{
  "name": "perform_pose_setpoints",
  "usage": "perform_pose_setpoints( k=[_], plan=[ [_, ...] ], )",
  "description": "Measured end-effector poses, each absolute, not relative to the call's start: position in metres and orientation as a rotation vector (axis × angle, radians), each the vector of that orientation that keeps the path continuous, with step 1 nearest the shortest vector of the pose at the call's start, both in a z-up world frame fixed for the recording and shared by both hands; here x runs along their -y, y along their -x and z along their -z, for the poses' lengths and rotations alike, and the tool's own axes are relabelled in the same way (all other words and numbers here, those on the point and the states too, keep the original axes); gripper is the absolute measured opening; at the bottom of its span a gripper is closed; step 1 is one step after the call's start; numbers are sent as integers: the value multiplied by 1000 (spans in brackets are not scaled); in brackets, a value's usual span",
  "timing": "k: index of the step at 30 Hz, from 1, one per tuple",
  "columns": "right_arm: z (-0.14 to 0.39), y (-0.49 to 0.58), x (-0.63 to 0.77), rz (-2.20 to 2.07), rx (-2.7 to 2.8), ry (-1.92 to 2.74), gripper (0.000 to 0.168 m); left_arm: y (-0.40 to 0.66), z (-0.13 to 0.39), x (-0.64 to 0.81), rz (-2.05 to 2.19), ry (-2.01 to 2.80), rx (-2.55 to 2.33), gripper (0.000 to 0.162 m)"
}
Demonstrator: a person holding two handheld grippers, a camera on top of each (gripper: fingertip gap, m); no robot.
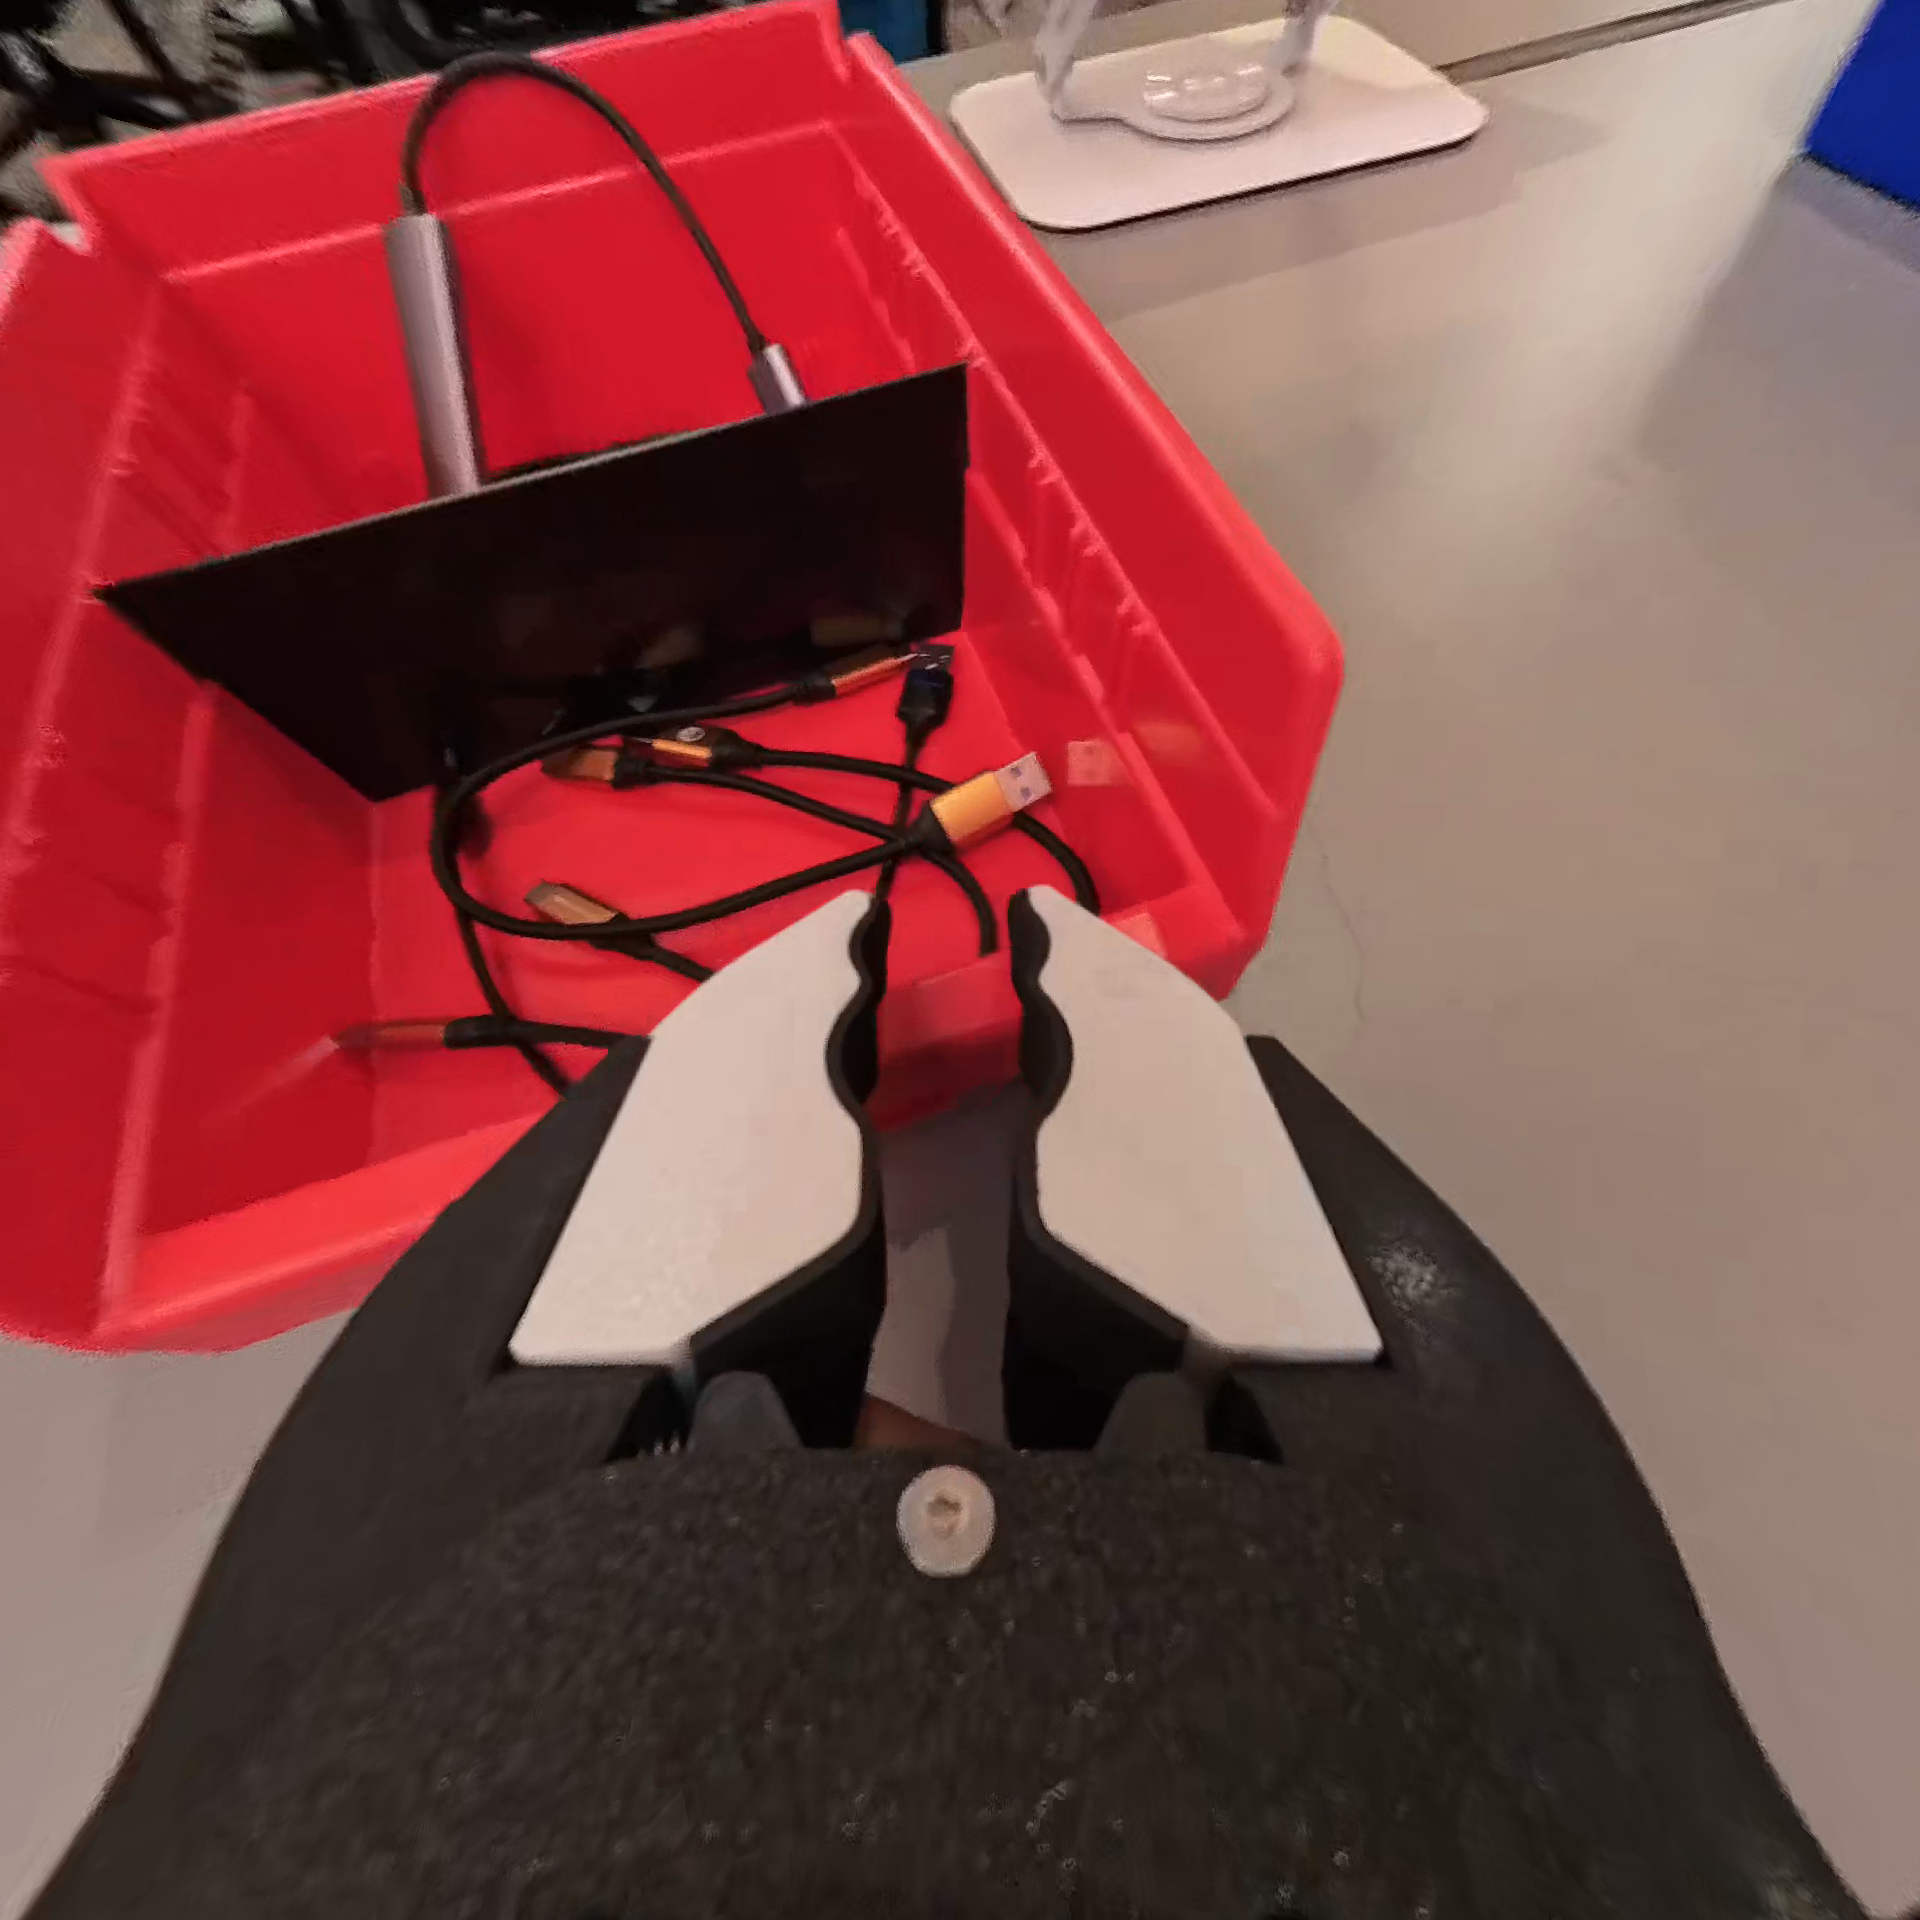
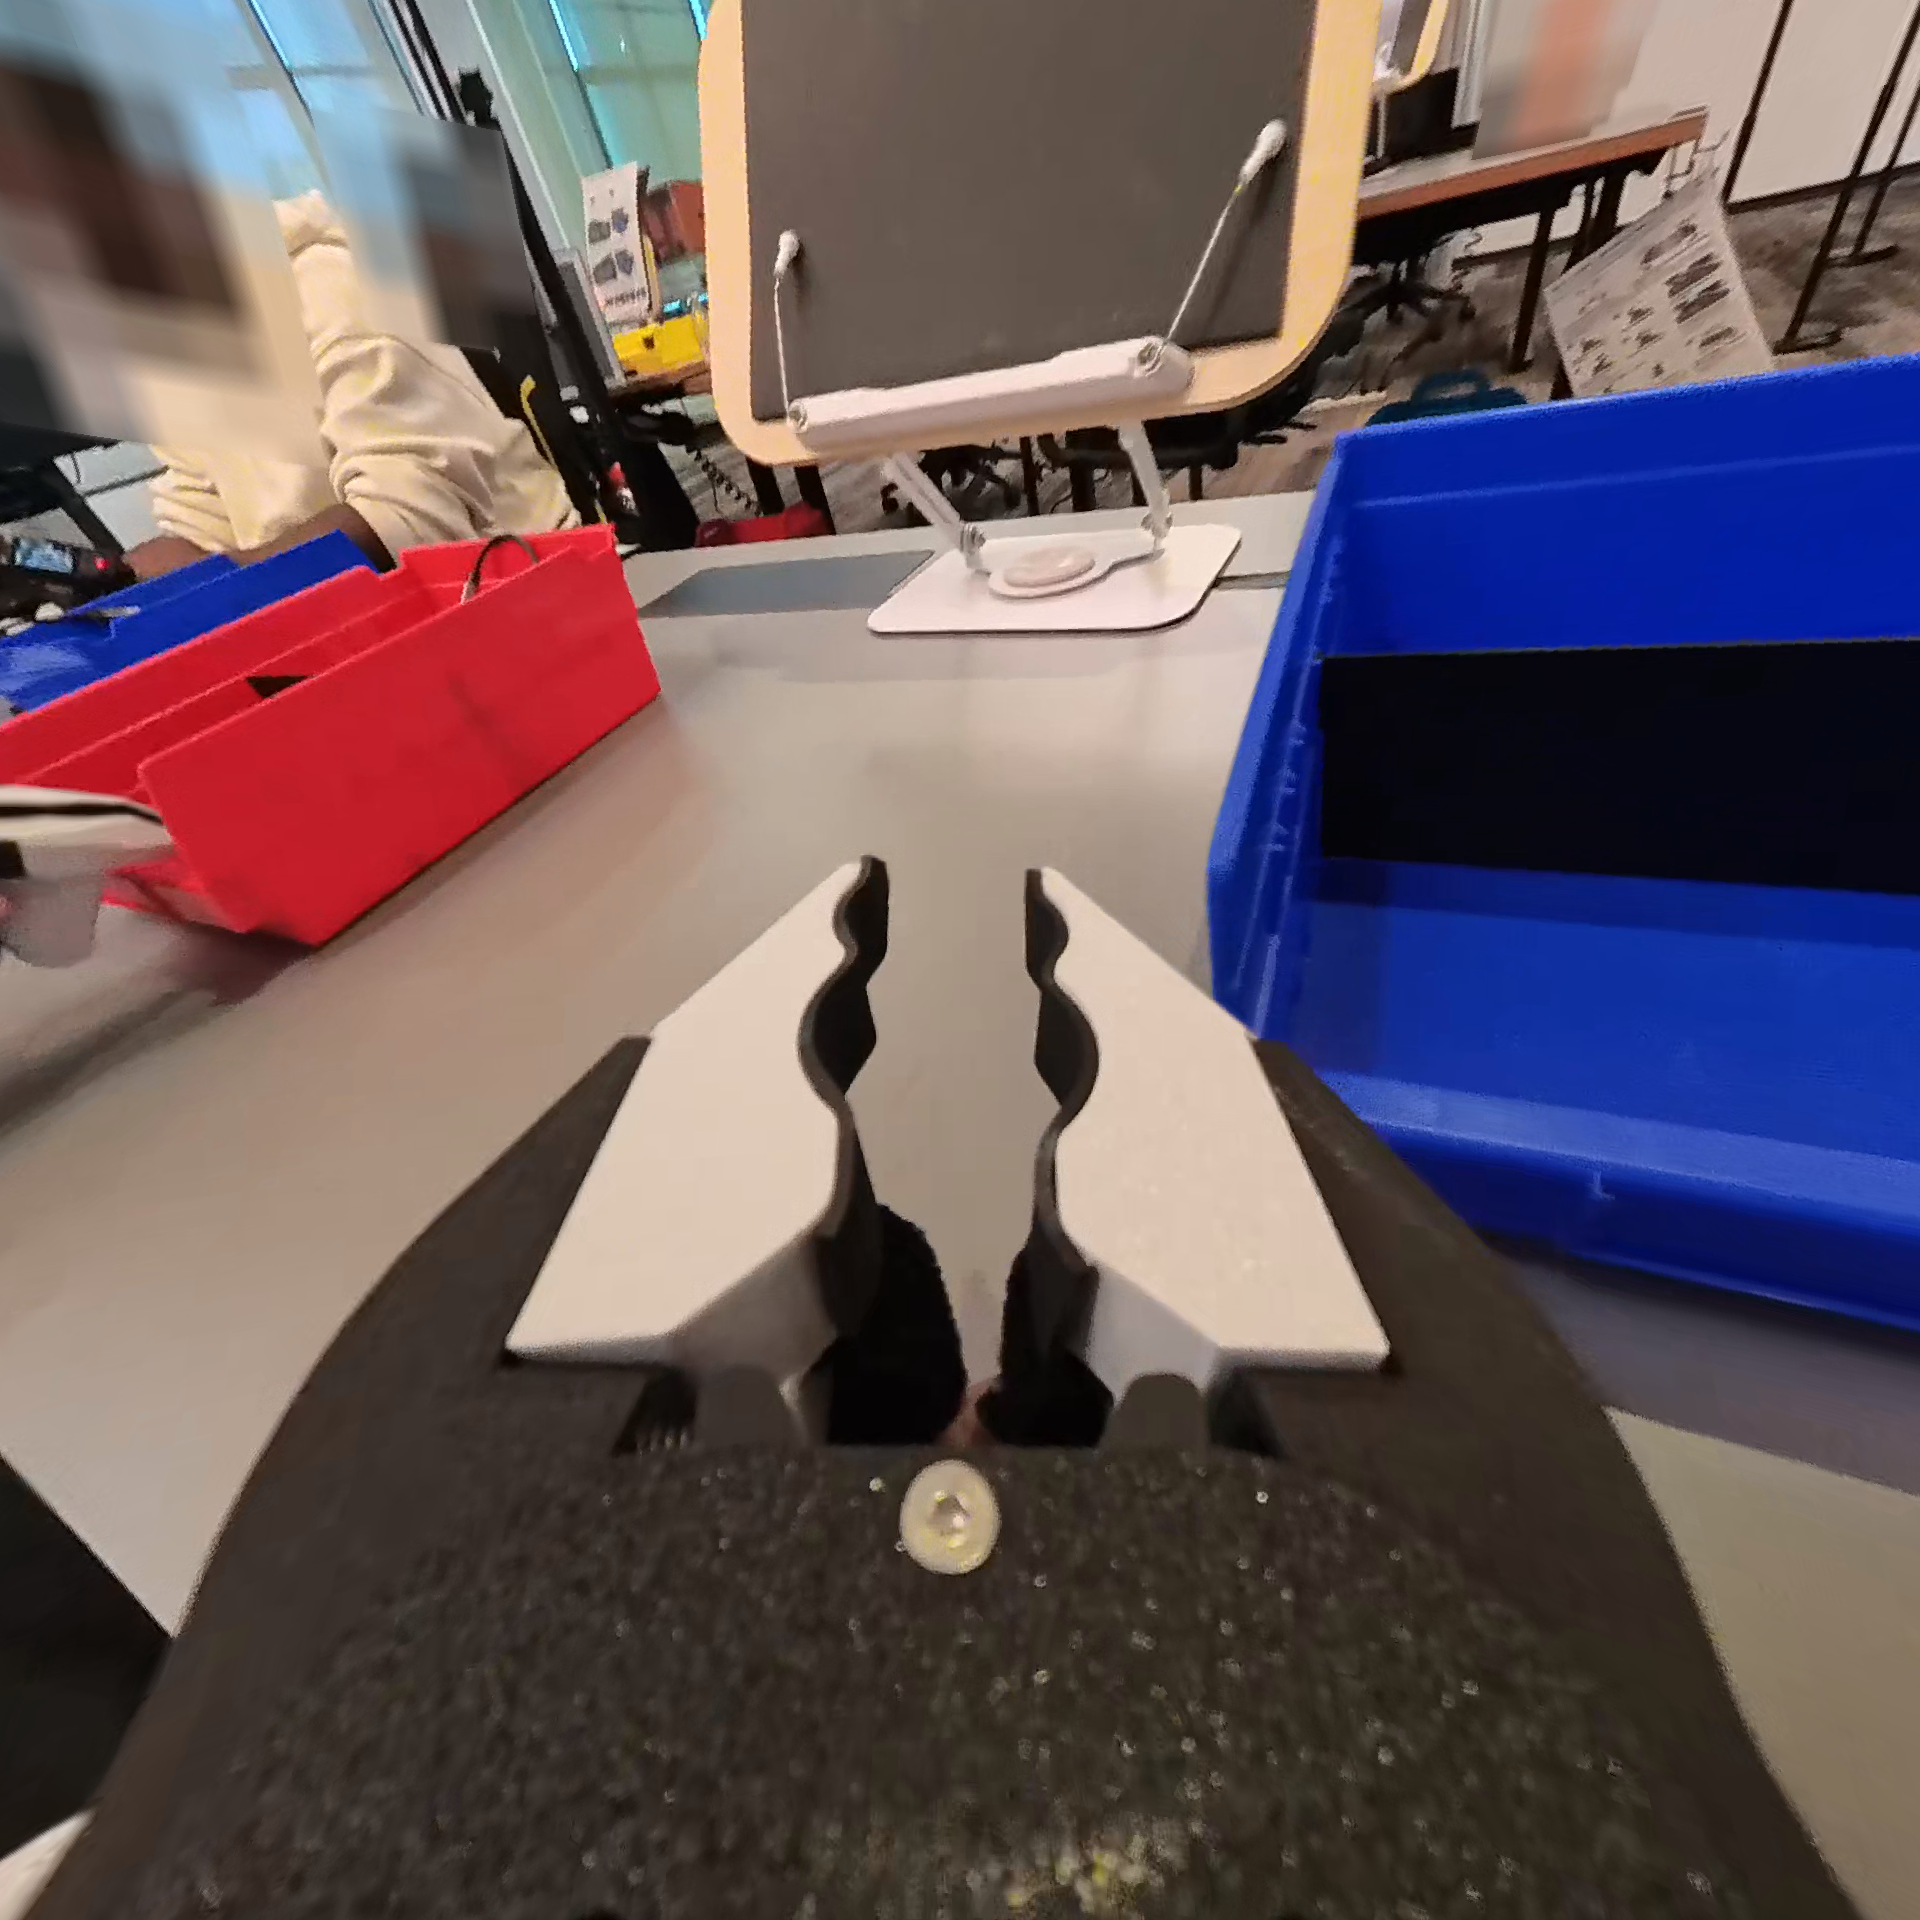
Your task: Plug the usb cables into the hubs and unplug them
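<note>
Just ahead of the left gripper [image 1: 940,914], whose fingers stand slightly parted and empty over the near lip of the red bin [image 1: 1195,582], lies a tangle of black braided cables [image 1: 727,904]. An orange-sleeved USB plug [image 1: 987,795] points far-right. A black divider [image 1: 582,582] crosses the bin. The right gripper [image 2: 956,883], likewise parted and empty, hovers above the smooth grey table [image 2: 883,727], left of a glossy blue bin [image 2: 1558,1164].

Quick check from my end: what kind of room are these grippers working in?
Probably an open office or lab workspace: a grey table with a red bin of cables, a blue bin, more desks behind.
</note>
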State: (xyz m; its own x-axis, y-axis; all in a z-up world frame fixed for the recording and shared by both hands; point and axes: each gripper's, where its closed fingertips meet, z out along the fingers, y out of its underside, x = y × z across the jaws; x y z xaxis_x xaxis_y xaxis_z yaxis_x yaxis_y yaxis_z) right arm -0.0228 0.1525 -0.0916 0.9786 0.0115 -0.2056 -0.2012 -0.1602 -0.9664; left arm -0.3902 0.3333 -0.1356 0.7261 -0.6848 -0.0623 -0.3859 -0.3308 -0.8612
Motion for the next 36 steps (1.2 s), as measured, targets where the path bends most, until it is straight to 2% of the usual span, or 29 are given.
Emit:
perform_pose_setpoints(
  k=[6,10,17,20,23,30,36],
  plan=[
    [98,29,-161,-186,-84,1741,25,389,125,-350,306,1980,-1231,22],
    [100,34,-166,-301,-120,1736,25,394,144,-370,133,2022,-1695,23],
    [103,29,-165,-360,-171,1741,25,396,190,-387,75,2144,-2040,25],
    [104,27,-163,-361,-189,1740,25,391,193,-388,117,2127,-2046,8],
    [106,26,-161,-364,-195,1744,25,394,188,-397,64,2112,-1967,4],
    [102,24,-156,-355,-183,1739,25,397,114,-403,196,2007,-1537,3],
    [98,17,-154,-337,-191,1723,24,374,6,-375,277,1820,-1220,4]
  ],
)
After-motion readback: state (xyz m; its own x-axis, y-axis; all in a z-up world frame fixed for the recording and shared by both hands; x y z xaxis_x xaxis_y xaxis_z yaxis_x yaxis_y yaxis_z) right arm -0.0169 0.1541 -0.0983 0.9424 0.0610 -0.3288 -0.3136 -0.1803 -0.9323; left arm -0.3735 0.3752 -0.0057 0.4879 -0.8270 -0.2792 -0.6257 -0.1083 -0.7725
